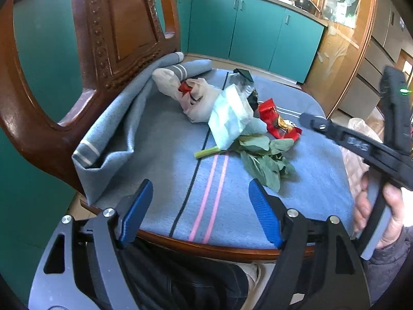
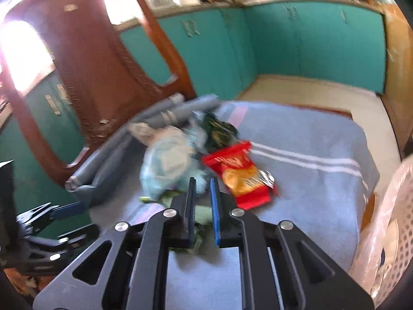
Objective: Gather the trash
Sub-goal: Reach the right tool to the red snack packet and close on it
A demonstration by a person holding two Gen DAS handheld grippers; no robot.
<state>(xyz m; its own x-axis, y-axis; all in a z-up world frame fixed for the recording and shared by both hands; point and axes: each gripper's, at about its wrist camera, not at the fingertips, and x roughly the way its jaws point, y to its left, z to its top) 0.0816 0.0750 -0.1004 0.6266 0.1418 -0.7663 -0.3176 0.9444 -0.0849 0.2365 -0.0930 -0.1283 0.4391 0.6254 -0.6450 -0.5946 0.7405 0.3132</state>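
Note:
A pile of trash lies on a chair seat covered by a blue cloth [image 1: 165, 142]: a white plastic bag [image 1: 198, 103], a pale blue tissue [image 1: 227, 121], a red snack wrapper [image 1: 273, 118] and a leafy green stem [image 1: 260, 160]. My left gripper [image 1: 200, 211] hovers open over the seat's front edge, short of the pile. My right gripper [image 1: 309, 121] comes in from the right, above the red wrapper. In the blurred right wrist view my right gripper [image 2: 202, 183] is shut, fingers nearly together. Green leaves [image 2: 200, 217] show below the gap and the red wrapper [image 2: 242, 173] lies to its right.
The carved wooden chair back [image 1: 116, 25] rises at the left behind the pile. A white lattice basket lined with a plastic bag [image 2: 387, 219] stands right of the seat. Teal cabinets [image 1: 245, 25] line the far wall. A hand [image 1: 387, 211] holds the right gripper.

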